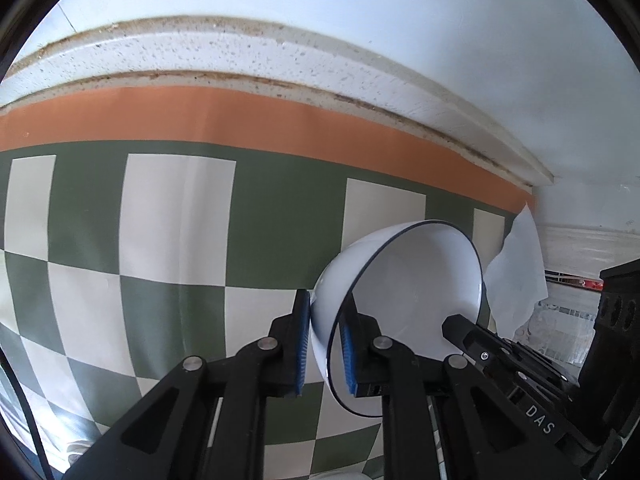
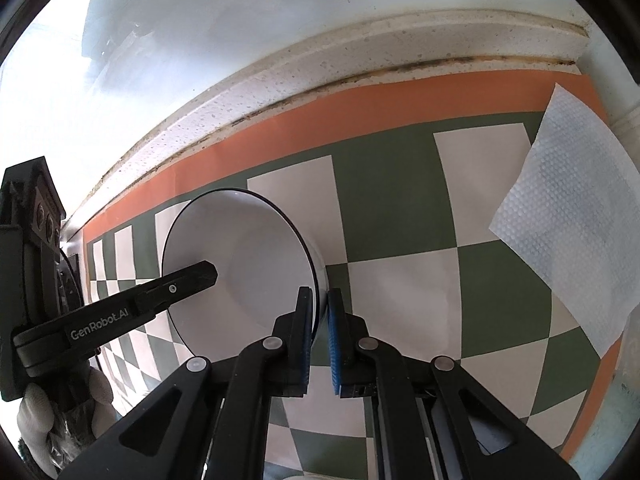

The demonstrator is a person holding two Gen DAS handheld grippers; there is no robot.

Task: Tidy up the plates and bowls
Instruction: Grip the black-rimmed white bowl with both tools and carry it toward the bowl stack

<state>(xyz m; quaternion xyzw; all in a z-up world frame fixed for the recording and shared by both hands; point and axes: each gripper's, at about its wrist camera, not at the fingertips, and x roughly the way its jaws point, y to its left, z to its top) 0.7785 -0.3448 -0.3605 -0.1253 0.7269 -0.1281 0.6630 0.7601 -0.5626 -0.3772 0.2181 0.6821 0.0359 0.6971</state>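
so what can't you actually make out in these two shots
- Bowl underside and base: turned away in the left wrist view, barely seen past the rim in the right.
- What lies under the bowl: hidden by both grippers, left gripper, right gripper.
- Wire rack: cut off at the left wrist view's right edge, blurred.
- Other plates: out of frame.

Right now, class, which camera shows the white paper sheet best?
The right wrist view: the paper sheet shows large, its dimpled texture clear. In the left wrist view, it is smaller, partly behind the bowl.
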